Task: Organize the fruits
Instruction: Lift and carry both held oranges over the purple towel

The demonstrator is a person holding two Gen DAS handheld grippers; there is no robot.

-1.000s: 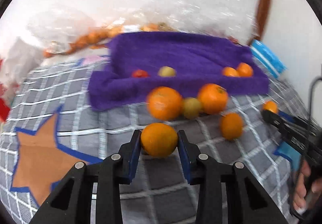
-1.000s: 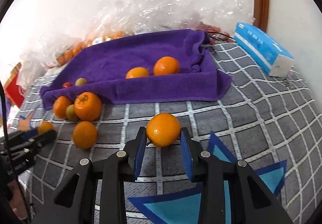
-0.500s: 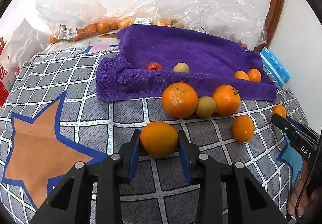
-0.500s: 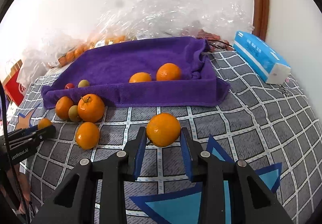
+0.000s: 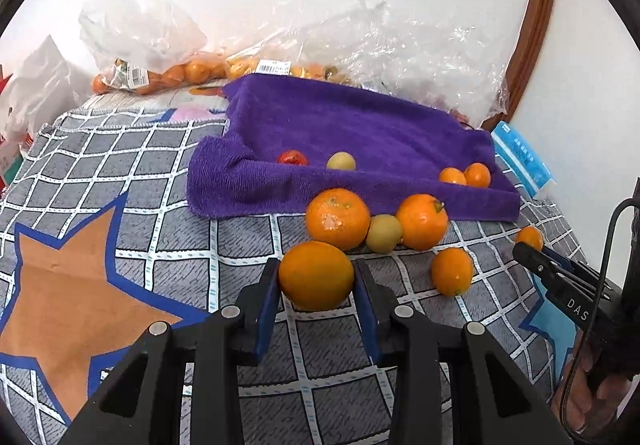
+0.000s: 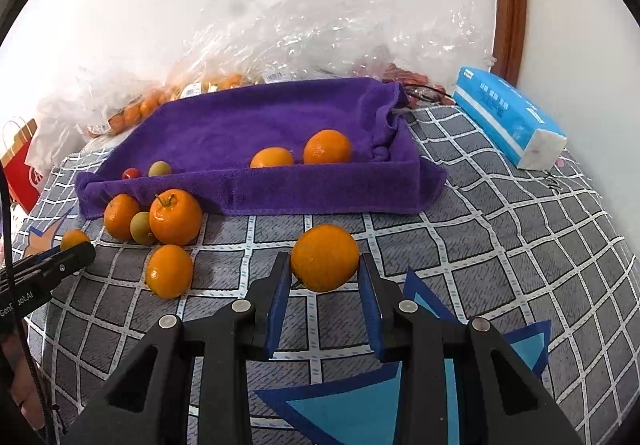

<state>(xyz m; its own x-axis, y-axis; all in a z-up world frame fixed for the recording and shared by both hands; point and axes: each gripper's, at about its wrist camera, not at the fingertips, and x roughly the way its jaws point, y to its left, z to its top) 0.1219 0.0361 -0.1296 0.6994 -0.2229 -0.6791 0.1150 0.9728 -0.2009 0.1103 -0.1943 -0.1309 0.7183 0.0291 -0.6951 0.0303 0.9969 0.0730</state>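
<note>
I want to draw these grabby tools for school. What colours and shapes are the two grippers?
Both are black plastic. The left gripper and the right gripper each have two angular fingers with blue pads inside and round silver bolts on top. Seen from the side, the right one has white letters and a thin black cable. A bare hand grips its handle.

Looking like a home room: grey grid-patterned fabric cover with star shapes (image 5: 120, 173) spreading over a soft surface, clear plastic grocery bags of small oranges (image 5: 160, 73) sitting against a white wall, blue soft tissue pack (image 6: 508, 121) lying nearby, red paper shopping bag (image 6: 18, 165) standing at the edge.
</note>
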